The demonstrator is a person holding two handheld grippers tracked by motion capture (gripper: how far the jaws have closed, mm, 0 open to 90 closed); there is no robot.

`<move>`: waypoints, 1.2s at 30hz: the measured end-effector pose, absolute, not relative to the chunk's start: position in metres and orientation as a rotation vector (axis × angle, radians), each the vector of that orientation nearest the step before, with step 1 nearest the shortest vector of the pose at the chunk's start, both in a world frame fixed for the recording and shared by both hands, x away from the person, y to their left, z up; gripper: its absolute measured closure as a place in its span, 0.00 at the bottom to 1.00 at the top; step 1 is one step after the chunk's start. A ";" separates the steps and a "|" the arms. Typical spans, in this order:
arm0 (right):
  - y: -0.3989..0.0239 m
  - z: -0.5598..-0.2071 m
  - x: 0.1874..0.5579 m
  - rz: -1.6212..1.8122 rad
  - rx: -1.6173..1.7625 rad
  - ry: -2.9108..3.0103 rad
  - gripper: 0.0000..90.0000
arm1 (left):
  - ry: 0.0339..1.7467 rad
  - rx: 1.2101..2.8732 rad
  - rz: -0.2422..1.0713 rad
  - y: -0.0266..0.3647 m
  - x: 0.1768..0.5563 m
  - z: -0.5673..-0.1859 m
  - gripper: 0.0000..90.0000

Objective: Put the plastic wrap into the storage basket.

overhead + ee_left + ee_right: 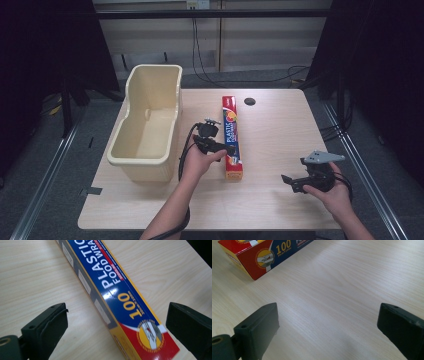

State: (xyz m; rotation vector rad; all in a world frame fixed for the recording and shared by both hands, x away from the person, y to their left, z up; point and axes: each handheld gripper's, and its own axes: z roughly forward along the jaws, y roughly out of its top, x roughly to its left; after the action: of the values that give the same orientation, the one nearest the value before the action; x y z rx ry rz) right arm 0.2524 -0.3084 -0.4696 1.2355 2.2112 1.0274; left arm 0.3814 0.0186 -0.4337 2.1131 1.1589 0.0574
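Two black grippers, left (116, 322) and right (328, 325), jaws spread, near a long glossy cardboard box (232, 137) on pale woodgrain.

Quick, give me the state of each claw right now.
Left claw: open, jaws either side of the plastic food wrap box, not gripping.
Right claw: open, holding nothing, over bare table.

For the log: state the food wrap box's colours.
Blue, red and yellow food wrap box; left gripper view.
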 end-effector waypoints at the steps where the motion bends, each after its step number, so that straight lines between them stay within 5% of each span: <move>1: -0.308 -0.470 0.253 1.024 1.233 2.215 0.04 | 1.172 2.100 0.051 0.016 0.384 -0.434 0.04; 19: -0.308 -0.469 0.254 1.033 1.224 2.207 0.05 | 1.248 2.085 0.062 -0.009 0.419 -0.442 0.01; 36: -0.310 -0.468 0.253 1.039 1.234 2.195 0.05 | 1.333 2.109 0.128 -0.031 0.437 -0.448 0.11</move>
State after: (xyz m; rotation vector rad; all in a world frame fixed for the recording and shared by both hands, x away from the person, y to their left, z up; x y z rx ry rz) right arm 0.2535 -0.3101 -0.4681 1.2336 2.1949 1.0391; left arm 0.4370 -0.0314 -0.4482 2.1089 1.3334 0.1281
